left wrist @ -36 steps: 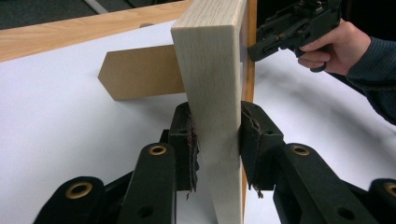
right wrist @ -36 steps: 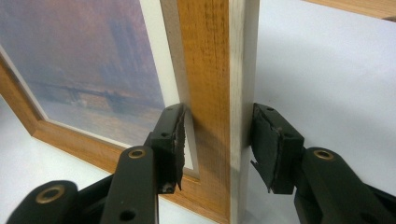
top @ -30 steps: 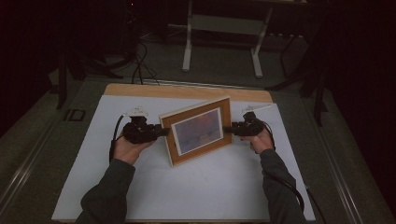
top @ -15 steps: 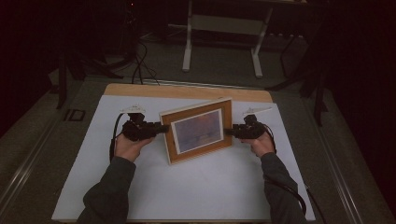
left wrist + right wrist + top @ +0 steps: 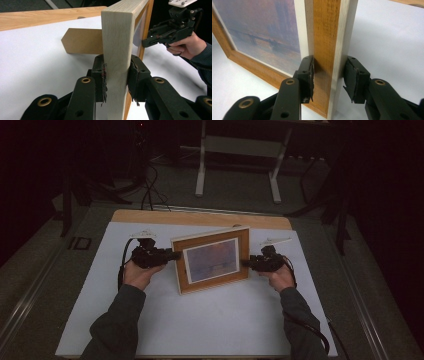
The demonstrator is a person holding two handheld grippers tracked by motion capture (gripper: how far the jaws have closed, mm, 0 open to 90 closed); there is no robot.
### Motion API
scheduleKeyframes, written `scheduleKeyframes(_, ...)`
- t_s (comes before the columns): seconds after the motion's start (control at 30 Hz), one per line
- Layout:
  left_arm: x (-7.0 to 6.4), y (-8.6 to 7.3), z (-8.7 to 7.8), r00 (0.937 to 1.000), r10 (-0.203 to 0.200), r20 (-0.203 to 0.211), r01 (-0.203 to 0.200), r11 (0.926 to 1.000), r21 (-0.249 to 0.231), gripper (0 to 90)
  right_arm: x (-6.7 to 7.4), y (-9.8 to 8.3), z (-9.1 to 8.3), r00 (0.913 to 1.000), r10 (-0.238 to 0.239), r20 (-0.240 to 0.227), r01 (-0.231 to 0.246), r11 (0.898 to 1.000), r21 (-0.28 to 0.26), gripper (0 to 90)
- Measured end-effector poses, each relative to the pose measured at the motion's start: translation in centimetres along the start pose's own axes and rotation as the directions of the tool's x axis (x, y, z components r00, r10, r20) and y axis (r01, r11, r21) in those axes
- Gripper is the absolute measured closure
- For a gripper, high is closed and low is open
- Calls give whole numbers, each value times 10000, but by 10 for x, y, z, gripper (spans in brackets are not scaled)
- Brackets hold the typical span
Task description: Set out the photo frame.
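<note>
Left hand-held gripper (image 5: pixel 116 82) pinches the upright wooden picture frame (image 5: pixel 212 260); right hand-held gripper (image 5: pixel 328 77) has just been closing, jaws straddling the frame's right edge, one pad clear

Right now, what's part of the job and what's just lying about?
In the job:
- picture frame, standing upright on the white sheet
- left gripper, clamped on its one edge
- right gripper, jaws closing around the other edge, one pad not yet touching

Lying about:
- metal stand behind the table
- floor cables
</note>
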State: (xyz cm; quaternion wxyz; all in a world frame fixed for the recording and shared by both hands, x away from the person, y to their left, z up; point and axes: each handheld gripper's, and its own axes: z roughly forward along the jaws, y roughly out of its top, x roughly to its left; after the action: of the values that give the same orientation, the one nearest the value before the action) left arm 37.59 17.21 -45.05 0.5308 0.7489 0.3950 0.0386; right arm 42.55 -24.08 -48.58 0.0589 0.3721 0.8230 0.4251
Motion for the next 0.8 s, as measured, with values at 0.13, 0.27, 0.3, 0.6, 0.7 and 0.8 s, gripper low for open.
scheduleKeyframes(0.13, 1, 2, 1, 10000, 37, -42, -37, 10000, 47, 704, 2, -1, -1, 9999, -34, 121, 34, 10000, 6, 614)
scheduleKeyframes(0.27, 2, 2, 2, 10000, 20, 5, -20, 10000, 20, 702, 5, -3, -3, 9997, 27, 222, -26, 10000, -22, 617)
scheduleKeyframes(0.3, 2, 3, 2, 10000, 18, 0, -18, 10000, 22, 701, 5, -3, -3, 9997, 10, 234, -10, 10000, -7, 618)
scheduleKeyframes(0.6, 5, 3, 3, 9999, -112, 70, 112, 9999, -18, 695, 11, -6, -5, 9991, 200, 365, -202, 9998, 69, 619)
scheduleKeyframes(0.7, 6, 4, 4, 9999, -96, 59, 96, 9999, -39, 693, 12, -6, -6, 9988, 254, 413, -258, 9996, 103, 619)
scheduleKeyframes(0.8, 7, 5, 4, 9999, -113, 46, 113, 9999, 0, 691, 14, -6, -6, 9985, 291, 460, -297, 9995, 124, 620)
